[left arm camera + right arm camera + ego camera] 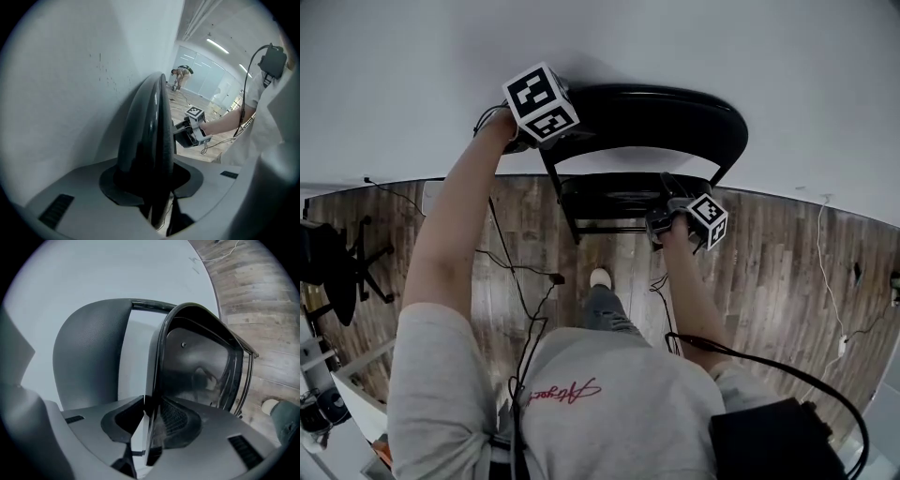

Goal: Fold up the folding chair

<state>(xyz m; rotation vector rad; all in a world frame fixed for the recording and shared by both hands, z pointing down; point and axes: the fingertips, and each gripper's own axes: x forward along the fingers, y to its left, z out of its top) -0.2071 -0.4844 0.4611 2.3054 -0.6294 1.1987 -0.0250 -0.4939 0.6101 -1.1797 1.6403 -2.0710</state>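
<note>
Folding chair: lower frame largely hidden beneath backrest and seat in head view; left gripper, right gripper: jaw tips masked there by marker cubes; distant person: too small to detail; black office chair: cut by head view's left edge.

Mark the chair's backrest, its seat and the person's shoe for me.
backrest [675, 117], head view, middle of the black curved panel.
seat [614, 195], head view, centre of its dark face.
shoe [600, 277], head view, toe of the white shoe.

Black folding chair, brown wood-grain floor, white wall
</note>
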